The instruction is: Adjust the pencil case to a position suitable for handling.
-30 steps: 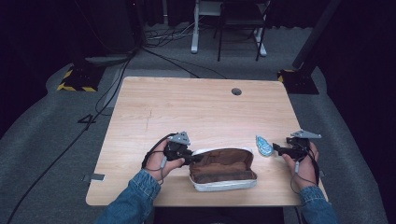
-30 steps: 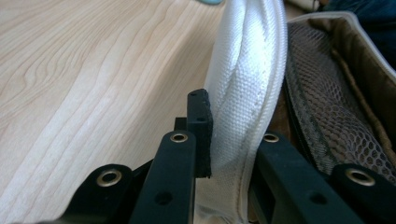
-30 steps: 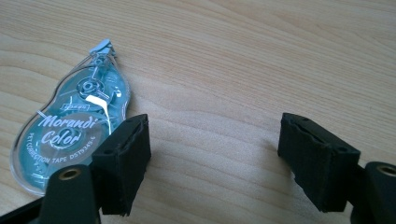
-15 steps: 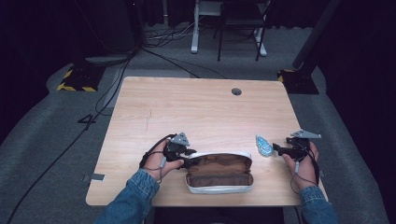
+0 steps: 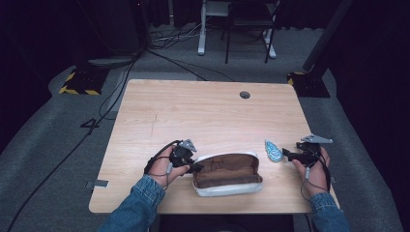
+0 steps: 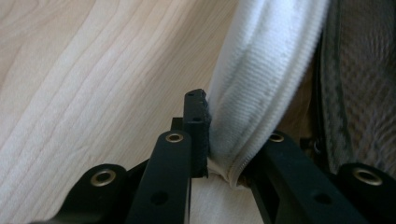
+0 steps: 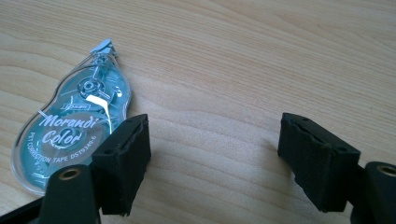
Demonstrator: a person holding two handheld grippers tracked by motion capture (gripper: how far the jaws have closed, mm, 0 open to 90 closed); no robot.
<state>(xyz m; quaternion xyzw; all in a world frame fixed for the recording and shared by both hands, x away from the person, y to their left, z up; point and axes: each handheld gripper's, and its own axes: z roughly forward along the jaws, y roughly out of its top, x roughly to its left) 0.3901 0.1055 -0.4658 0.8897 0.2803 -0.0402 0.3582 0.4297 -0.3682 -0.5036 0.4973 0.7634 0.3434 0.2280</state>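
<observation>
A person in blue denim sleeves sits at a pale wooden tabletop (image 5: 203, 111), holding a black two-jaw tool in each hand. The left tool (image 5: 196, 167) is clenched on the near left end of an open fabric pencil case, brown inside with a white outer wall (image 5: 227, 174); its jaws have just been closing, and in the left gripper view they pinch the white ribbed rim by the zipper (image 6: 252, 93). The case lies directly ahead of that tool, stretching away to its right. The right tool (image 5: 286, 154) rests low over the tabletop with its jaws standing apart and nothing between them. A teal, clear plastic, teardrop-shaped correction tape dispenser (image 7: 70, 126) lies flat just beside that tool's left jaw, outside the gap, between the tool and the case.
</observation>
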